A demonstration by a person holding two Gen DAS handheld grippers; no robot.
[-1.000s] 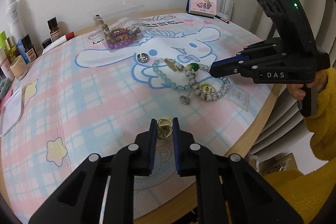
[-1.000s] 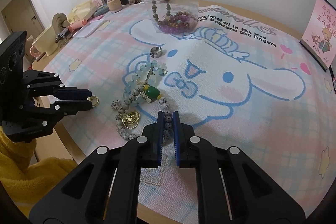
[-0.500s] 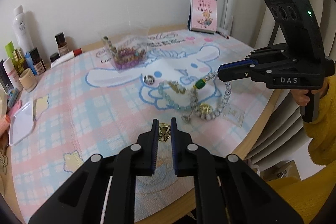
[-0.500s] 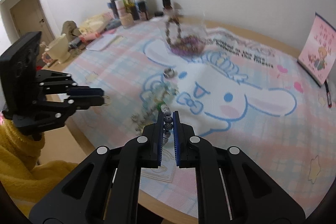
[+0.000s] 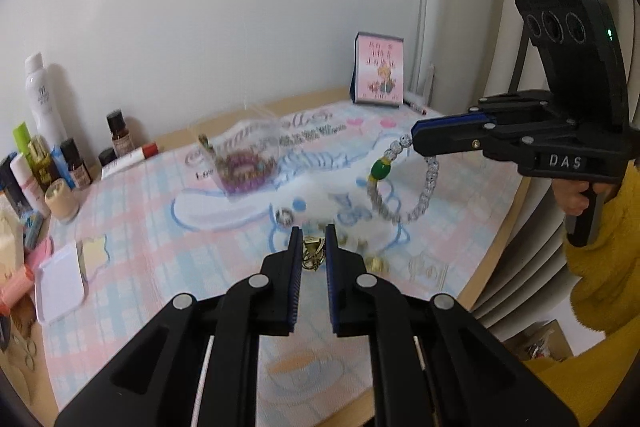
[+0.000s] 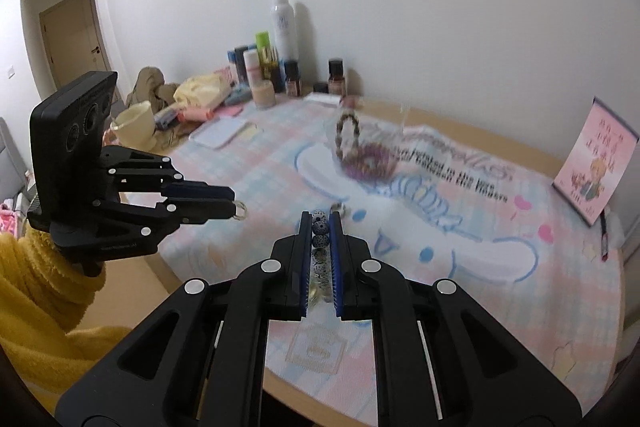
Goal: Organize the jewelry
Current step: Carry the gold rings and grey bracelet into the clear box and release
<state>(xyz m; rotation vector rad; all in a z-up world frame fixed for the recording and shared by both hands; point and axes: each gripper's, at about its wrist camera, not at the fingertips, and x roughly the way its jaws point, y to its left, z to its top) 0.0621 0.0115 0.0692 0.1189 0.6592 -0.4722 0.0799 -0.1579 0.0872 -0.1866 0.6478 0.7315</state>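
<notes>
My left gripper (image 5: 311, 233) is shut on a gold ring piece (image 5: 313, 254) and holds it above the cartoon mat; it also shows in the right wrist view (image 6: 234, 201) with the ring (image 6: 240, 209) at its tip. My right gripper (image 6: 321, 219) is shut on a grey bead bracelet (image 6: 320, 229). In the left wrist view the right gripper (image 5: 414, 141) dangles this bracelet (image 5: 428, 187) with its green bead (image 5: 380, 170) in the air. A clear box (image 5: 244, 163) with purple and brown bracelets stands at the back of the mat.
A silver ring (image 5: 283, 217) and small gold pieces (image 5: 375, 262) lie on the mat. Bottles and cosmetics (image 5: 44, 147) crowd the far left. A white tray (image 5: 60, 287) lies at the left. A pink calendar card (image 5: 380, 75) stands at the back right.
Both grippers have risen well above the mat. The bead bracelet has come off the jewelry pile and now hangs free from the right gripper. The left still grips the gold ring.
</notes>
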